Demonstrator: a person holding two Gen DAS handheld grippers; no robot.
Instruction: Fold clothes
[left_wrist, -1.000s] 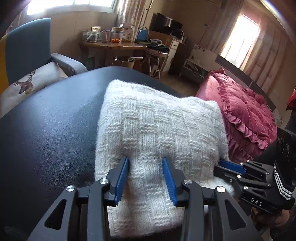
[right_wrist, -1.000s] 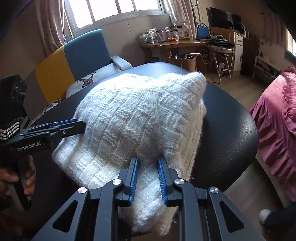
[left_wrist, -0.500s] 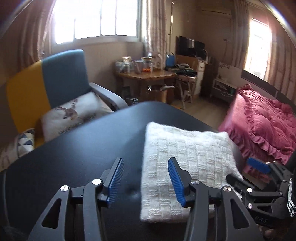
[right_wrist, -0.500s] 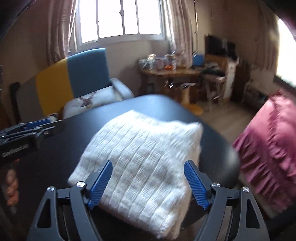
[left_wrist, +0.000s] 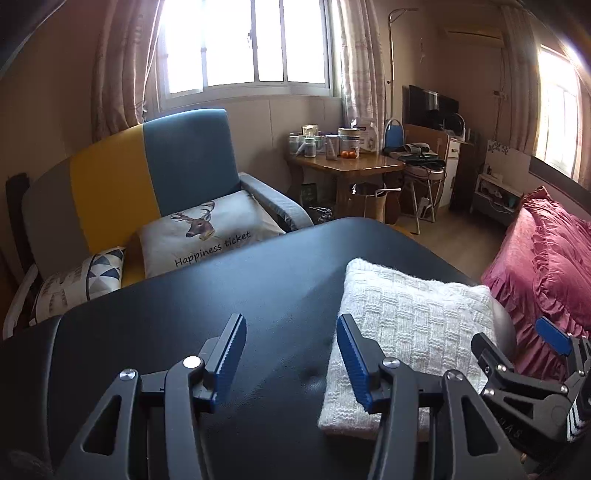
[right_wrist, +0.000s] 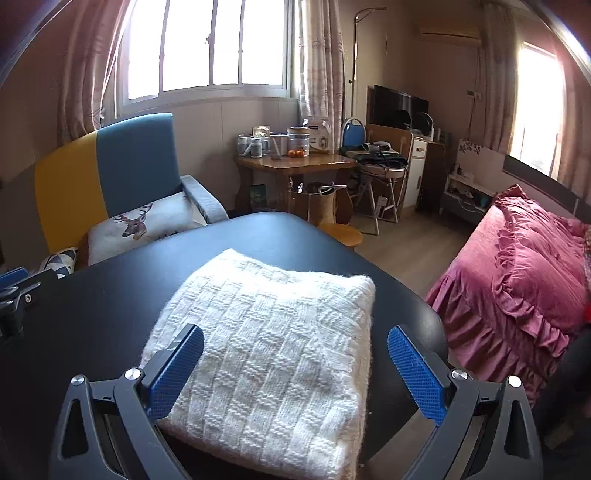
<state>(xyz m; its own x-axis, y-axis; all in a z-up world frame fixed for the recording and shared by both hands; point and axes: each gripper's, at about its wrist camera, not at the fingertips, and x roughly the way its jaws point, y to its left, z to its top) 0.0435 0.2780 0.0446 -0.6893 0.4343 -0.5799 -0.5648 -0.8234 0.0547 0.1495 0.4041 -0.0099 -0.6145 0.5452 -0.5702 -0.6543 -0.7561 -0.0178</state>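
A white knitted sweater (right_wrist: 273, 347) lies folded into a thick rectangle on the black padded table (right_wrist: 92, 302). My right gripper (right_wrist: 295, 332) hovers above its near end, jaws opening wide, pads clear of the knit and holding nothing. In the left wrist view the sweater (left_wrist: 413, 325) lies to the right of my left gripper (left_wrist: 291, 321), which is open and empty over the bare table (left_wrist: 184, 314). The right gripper (left_wrist: 513, 332) shows at the lower right there. The left gripper (right_wrist: 14, 291) peeks in at the left edge of the right wrist view.
Behind the table stands a blue and yellow armchair (left_wrist: 177, 162) with a deer cushion (left_wrist: 207, 229). A pink ruffled bed (right_wrist: 517, 273) lies to the right. A wooden table (right_wrist: 295, 162) with jars and a round stool (right_wrist: 341, 233) stand further back.
Both grippers let go of the sweater's near edge, opened and rose back from it. The sweater now rests flat on the table.
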